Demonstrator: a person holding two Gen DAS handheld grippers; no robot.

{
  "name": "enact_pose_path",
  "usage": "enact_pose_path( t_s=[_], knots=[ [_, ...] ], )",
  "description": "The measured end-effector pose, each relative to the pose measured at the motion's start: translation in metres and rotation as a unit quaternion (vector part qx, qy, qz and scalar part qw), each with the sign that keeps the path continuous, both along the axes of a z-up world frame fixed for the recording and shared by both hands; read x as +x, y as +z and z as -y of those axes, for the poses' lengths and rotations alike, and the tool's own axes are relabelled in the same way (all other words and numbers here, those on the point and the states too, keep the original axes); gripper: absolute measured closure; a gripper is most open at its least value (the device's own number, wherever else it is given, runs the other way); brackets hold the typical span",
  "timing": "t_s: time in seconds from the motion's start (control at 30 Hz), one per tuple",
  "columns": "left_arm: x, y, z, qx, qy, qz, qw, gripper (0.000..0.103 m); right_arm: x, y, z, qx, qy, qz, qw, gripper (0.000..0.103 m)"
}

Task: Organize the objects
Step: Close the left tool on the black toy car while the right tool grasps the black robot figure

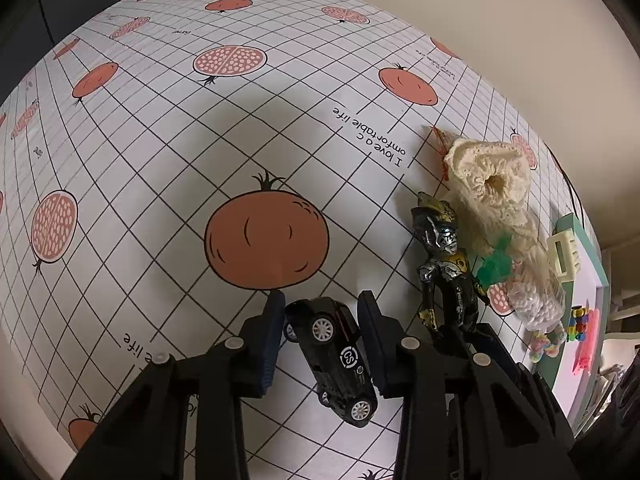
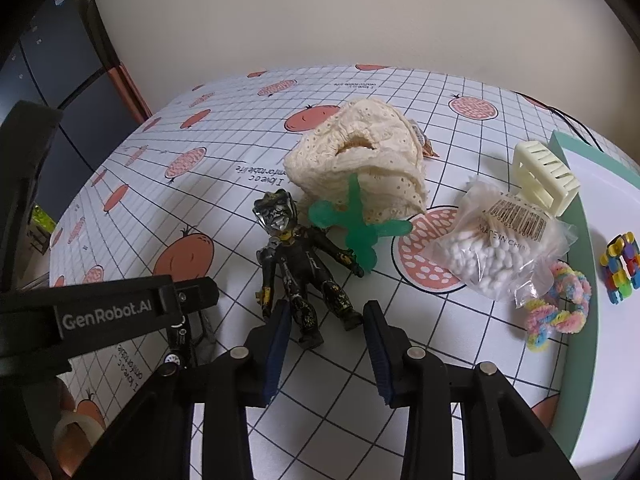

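Note:
My left gripper [image 1: 321, 300] is shut on a black toy car [image 1: 340, 356], which hangs tilted above the pomegranate-print tablecloth [image 1: 160, 168] with its wheels towards the camera. A black and yellow action figure [image 2: 300, 264] lies on its back on the cloth. My right gripper [image 2: 326, 308] is open, with one finger on each side of the figure's legs. In the left wrist view the figure [image 1: 448, 276] is just right of the car. The left gripper's black housing [image 2: 104, 316] shows at the left of the right wrist view.
Behind the figure lie a green splat toy [image 2: 356, 228] and a cream lace cloth [image 2: 360, 160]. To the right are a bag of cotton swabs [image 2: 500, 248], a cream hair clip [image 2: 544, 180], a pastel fuzzy ring [image 2: 560, 304] and a teal-rimmed white tray [image 2: 588, 320] holding a colourful block chain [image 2: 620, 268]. A tape roll [image 2: 76, 436] sits at the lower left.

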State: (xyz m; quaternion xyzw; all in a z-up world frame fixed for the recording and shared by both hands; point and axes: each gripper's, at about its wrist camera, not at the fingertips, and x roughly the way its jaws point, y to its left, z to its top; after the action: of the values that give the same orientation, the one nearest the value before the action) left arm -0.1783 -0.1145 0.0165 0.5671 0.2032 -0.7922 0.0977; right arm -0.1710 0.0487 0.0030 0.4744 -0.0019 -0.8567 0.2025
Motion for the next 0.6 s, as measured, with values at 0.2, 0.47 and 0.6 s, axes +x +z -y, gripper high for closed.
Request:
enact_pose_path(
  t_s=[0.2,0.47,0.6],
  knots=[
    [0.003,0.001,0.002,0.009,0.002,-0.001,1.0,0.068,0.001,0.006,0.0,-0.009,0.001,-0.006,1.0,0.064],
    [-0.002,0.011,0.002,0.011,0.006,-0.018,0.9998,0.073,0.004,0.014,0.003,-0.016,0.007,-0.015,1.0,0.064],
    [0.0,0.013,0.004,0.012,0.01,-0.022,0.9996,0.073,0.005,0.019,0.002,-0.021,0.006,-0.022,1.0,0.064]
  ],
)
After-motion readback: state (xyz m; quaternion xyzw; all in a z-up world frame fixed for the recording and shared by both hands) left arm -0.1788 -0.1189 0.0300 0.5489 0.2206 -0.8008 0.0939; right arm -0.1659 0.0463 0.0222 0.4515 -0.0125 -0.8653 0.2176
